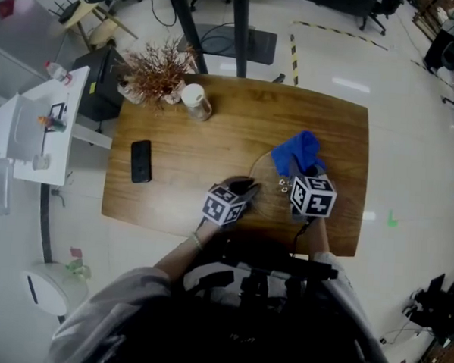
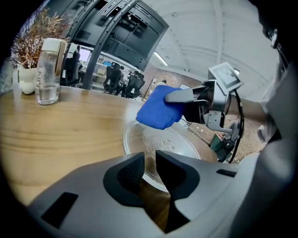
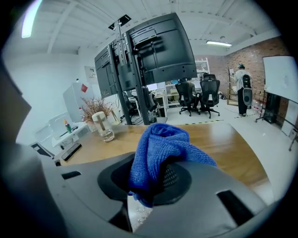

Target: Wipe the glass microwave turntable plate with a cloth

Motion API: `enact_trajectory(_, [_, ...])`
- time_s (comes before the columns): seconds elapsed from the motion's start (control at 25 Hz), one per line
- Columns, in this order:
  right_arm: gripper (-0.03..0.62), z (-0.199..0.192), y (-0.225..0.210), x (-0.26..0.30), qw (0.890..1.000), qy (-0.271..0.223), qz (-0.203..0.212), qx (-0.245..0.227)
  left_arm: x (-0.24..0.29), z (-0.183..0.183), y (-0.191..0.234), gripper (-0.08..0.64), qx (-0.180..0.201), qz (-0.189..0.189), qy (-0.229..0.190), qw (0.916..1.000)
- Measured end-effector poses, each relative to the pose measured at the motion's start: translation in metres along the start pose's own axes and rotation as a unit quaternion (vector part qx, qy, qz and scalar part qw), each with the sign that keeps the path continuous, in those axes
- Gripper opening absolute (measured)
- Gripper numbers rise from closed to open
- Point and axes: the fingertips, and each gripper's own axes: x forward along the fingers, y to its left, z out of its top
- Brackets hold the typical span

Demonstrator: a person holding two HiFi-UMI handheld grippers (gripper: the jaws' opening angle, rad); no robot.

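Glass, clear and round, the turntable plate (image 1: 266, 196) lies flat on the wooden counter (image 1: 173, 189), with small specks at its middle. The left gripper (image 1: 246, 187) has its fingers nearly together, pinching the plate's near rim. The right gripper (image 1: 299, 173) clamps its fingers on a bunched blue cloth (image 1: 297, 152) at the plate's far side. A black phone (image 1: 141, 161) lies well to the left. A capped clear bottle (image 1: 195, 101) and a dried plant (image 1: 158, 71) stand by the far edge. Beyond are pale glossy floor, office chairs (image 3: 198, 95) and a black monitor stand (image 3: 149, 56).
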Motion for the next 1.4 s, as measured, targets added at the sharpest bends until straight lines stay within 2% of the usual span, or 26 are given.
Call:
enact_trajectory(0.16, [0.080,-0.013,0.013,0.015,1.000,0.022,0.013,-0.002,-0.002,-0.001,0.006,0.072,-0.011,0.014,0.003,0.9998])
enact_trajectory(0.36, [0.080,-0.037,0.028,0.000,0.999,0.031,0.035,0.012,-0.006,-0.001,0.016,0.025,-0.016,0.038,0.005,0.9991])
enact_trajectory(0.6, [0.080,-0.076,0.052,-0.027,0.996,0.065,0.066,0.011,-0.002,-0.005,0.018,0.005,0.009,0.047,0.014,0.9988])
enact_trajectory(0.96, [0.081,-0.114,0.079,-0.062,0.990,0.098,0.105,0.003,-0.001,-0.007,0.020,0.005,0.009,0.052,0.021,0.9984])
enact_trajectory(1.12, [0.081,-0.110,0.068,-0.066,0.994,0.080,0.080,0.000,-0.001,-0.009,0.020,0.005,0.011,0.052,0.023,0.9983])
enact_trajectory(1.4, [0.080,-0.045,-0.001,-0.050,1.000,0.009,0.004,-0.006,-0.004,-0.003,0.014,0.005,0.011,0.046,0.015,0.9987])
